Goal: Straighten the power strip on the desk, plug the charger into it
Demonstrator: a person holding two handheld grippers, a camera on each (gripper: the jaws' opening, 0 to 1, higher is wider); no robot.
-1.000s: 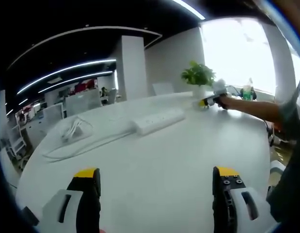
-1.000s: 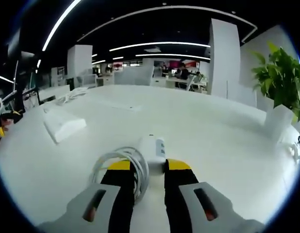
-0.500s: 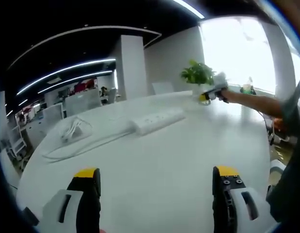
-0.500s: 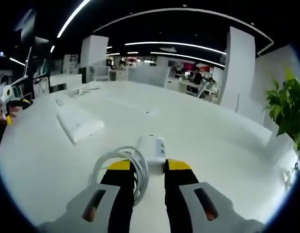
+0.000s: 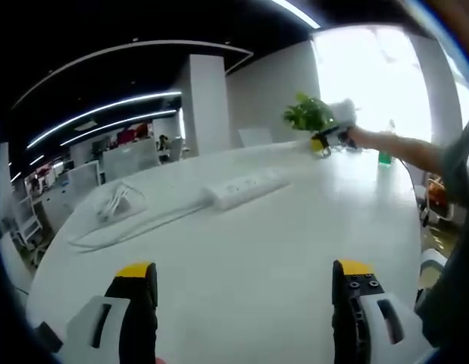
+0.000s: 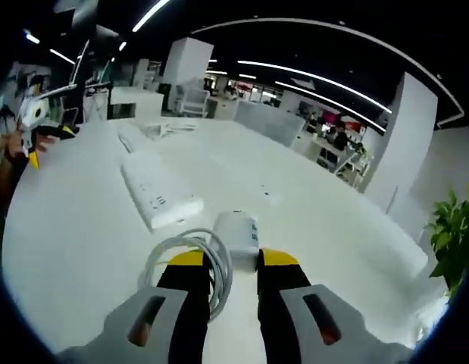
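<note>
Our right gripper [image 6: 232, 262] is clamped on the charger [image 6: 236, 230], its coiled cable [image 6: 181, 262] alongside, above the table [image 6: 82, 250]. Our left gripper [image 5: 245, 277] gapes wide, holding nothing. The strip [image 5: 248, 188] lies mid-table; a potted plant [image 5: 308, 115] stands beyond.

We cannot read the label on the charger [image 6: 239, 230]. Its prongs are hidden. The coiled cable [image 6: 190, 262] runs partly beneath the right tool [image 6: 234, 262].
</note>
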